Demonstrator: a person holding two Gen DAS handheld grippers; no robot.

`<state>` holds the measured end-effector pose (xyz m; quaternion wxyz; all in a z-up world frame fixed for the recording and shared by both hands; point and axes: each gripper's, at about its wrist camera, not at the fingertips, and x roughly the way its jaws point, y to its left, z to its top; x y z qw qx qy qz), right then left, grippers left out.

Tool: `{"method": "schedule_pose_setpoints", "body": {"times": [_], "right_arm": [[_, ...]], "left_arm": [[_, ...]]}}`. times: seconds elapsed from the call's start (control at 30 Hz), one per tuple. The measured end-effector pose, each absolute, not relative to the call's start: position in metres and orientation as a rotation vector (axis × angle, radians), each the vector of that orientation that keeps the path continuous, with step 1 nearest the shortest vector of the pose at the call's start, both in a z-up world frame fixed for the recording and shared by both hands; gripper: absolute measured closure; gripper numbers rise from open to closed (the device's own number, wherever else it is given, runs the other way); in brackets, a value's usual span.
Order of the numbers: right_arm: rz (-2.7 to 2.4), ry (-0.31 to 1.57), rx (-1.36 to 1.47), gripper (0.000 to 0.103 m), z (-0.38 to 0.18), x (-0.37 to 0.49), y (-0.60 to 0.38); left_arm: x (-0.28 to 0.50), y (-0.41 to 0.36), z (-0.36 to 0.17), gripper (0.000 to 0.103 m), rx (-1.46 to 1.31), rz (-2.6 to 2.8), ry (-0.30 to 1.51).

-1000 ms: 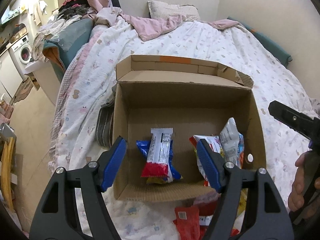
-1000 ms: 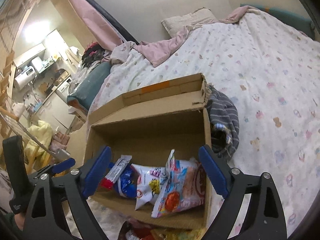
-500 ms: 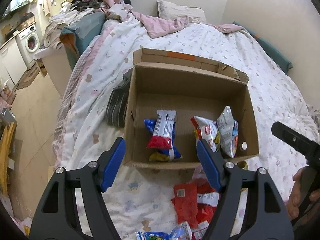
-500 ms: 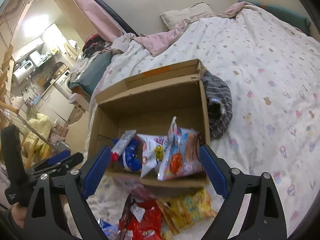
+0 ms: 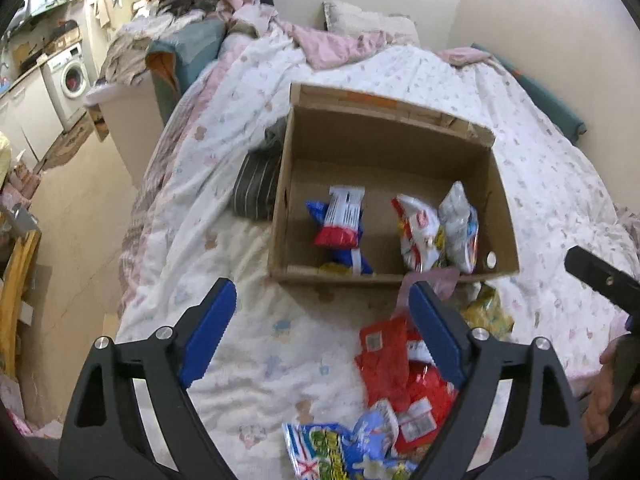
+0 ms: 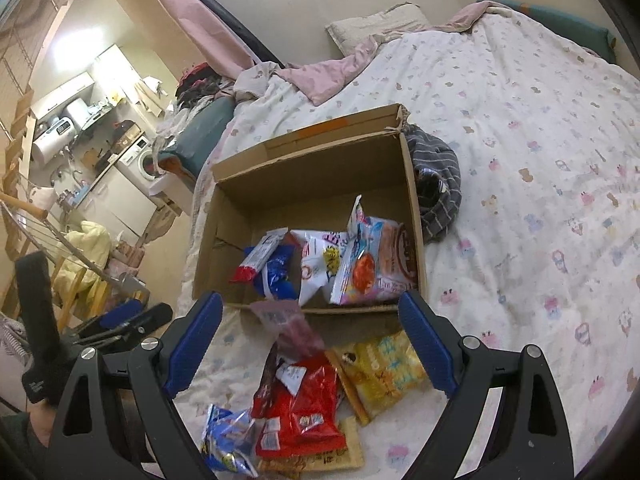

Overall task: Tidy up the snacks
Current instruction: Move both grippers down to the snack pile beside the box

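An open cardboard box (image 5: 400,140) (image 6: 320,160) sits on the bed. Inside lie a red, white and blue bar (image 5: 340,220) (image 6: 260,256) on the left and white and pink snack bags (image 5: 440,228) (image 6: 360,264) on the right. In front of the box a pile of loose snacks lies on the duvet: red packets (image 5: 400,360) (image 6: 304,400), a yellow bag (image 6: 380,368) (image 5: 488,312) and a blue bag (image 5: 340,448) (image 6: 228,436). My left gripper (image 5: 320,336) is open and empty above the pile. My right gripper (image 6: 312,340) is open and empty above the pile.
A striped grey garment (image 5: 256,188) (image 6: 436,184) lies against the box's side. The bed's patterned duvet (image 6: 540,160) spreads all around. A pillow (image 5: 360,20) and pink blanket lie at the head. The floor and a washing machine (image 5: 72,76) are to the left.
Both grippers have drawn back from the box toward the near side of the bed. The pile of loose snacks in front of the box has come into view. Both stay open.
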<state>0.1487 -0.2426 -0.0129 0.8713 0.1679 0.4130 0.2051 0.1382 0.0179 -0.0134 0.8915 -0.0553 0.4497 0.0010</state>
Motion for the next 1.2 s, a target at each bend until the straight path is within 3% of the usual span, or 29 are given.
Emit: {"method": "schedule_pose_setpoints", "body": {"times": [0.87,1.1,1.2], "right_arm": [[0.347,1.078,0.309,0.011,-0.065,0.112,-0.254],[0.353,1.085,0.302,0.011,-0.066,0.115,-0.249],[0.354,1.091,0.293,0.011,-0.068,0.116,-0.247]], "left_arm": [[0.106,0.028,-0.089,0.017,-0.257,0.018,1.263],[0.099,0.01,-0.129,0.017,-0.257,-0.058,1.472],[0.095,0.006,-0.141,0.009,-0.294,-0.054,1.52]]}}
